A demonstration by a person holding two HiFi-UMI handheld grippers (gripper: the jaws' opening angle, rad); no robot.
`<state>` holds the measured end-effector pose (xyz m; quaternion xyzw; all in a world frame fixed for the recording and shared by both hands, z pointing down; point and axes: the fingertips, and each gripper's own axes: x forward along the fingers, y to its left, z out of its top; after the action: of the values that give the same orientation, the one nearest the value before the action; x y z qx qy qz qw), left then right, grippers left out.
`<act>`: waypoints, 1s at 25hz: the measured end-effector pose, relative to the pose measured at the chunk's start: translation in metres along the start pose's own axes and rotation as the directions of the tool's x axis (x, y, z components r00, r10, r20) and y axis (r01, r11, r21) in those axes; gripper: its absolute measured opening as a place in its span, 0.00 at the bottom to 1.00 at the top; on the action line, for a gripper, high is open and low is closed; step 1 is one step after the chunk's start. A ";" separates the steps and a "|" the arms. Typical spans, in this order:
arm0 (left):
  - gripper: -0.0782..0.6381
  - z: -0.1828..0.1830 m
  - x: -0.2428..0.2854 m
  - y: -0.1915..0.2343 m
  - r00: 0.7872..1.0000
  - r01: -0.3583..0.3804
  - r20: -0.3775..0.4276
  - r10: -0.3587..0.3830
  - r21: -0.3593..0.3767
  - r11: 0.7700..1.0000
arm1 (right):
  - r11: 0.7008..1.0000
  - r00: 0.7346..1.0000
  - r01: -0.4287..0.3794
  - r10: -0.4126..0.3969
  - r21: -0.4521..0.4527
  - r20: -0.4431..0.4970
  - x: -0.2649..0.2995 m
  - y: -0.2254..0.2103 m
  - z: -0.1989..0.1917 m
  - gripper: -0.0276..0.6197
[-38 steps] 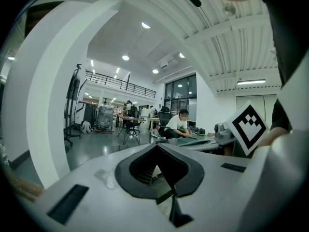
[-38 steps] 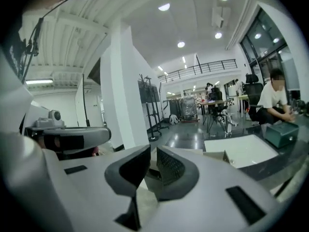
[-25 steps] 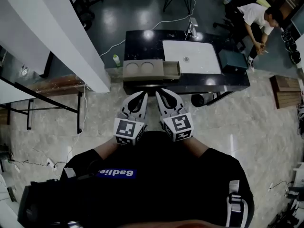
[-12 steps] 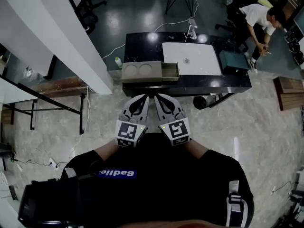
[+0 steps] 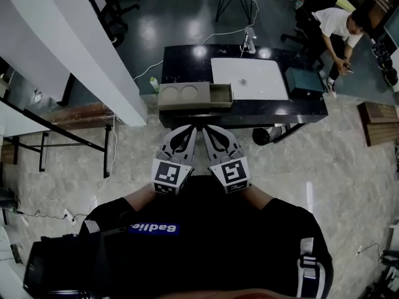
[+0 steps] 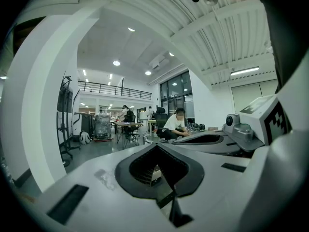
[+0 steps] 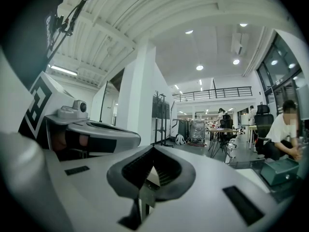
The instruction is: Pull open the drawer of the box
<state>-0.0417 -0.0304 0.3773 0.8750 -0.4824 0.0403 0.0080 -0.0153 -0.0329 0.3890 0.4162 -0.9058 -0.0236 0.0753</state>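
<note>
The tan box [image 5: 182, 95], with two round recesses in its top, sits at the near left of a black table [image 5: 299, 108]. Its drawer [image 5: 221, 94] stands pulled out to the right. Both grippers hang close to my chest, well short of the table. My left gripper [image 5: 187, 131] and my right gripper [image 5: 208, 131] are shut with nothing in them, tips side by side. In the left gripper view the left gripper [image 6: 157, 148] has its jaws closed on air. The right gripper view shows the right gripper [image 7: 152, 151] the same way.
A white board [image 5: 249, 78] and a teal case [image 5: 304, 80] lie on the table. A green bottle [image 5: 153, 83] stands by the table's left end. A white partition [image 5: 93, 48] runs along the left. A seated person [image 5: 336, 23] is at far right.
Both grippers have drawn back slightly toward my body and stay shut. The box and its open drawer have not moved on the table.
</note>
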 end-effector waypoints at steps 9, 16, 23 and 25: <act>0.09 0.001 0.000 -0.003 1.000 0.000 -0.005 0.000 0.010 1.000 | 1.000 1.000 -0.007 0.007 -0.015 -0.014 -0.002 -0.001 0.001 0.04; 0.09 0.000 0.001 0.000 1.000 -0.006 -0.007 0.006 0.012 1.000 | 1.000 1.000 -0.014 0.014 -0.020 -0.020 0.001 -0.001 -0.001 0.04; 0.09 -0.002 0.001 0.002 1.000 -0.011 -0.014 0.011 0.009 1.000 | 1.000 1.000 -0.023 0.023 0.004 0.005 0.004 -0.001 -0.003 0.04; 0.09 -0.003 0.001 0.004 1.000 -0.015 -0.015 0.015 0.008 1.000 | 1.000 1.000 -0.020 0.020 -0.003 -0.010 0.005 -0.001 -0.003 0.04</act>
<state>-0.0443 -0.0334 0.3806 0.8711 -0.4886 0.0486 0.0078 -0.0173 -0.0375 0.3928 0.4070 -0.9096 -0.0220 0.0808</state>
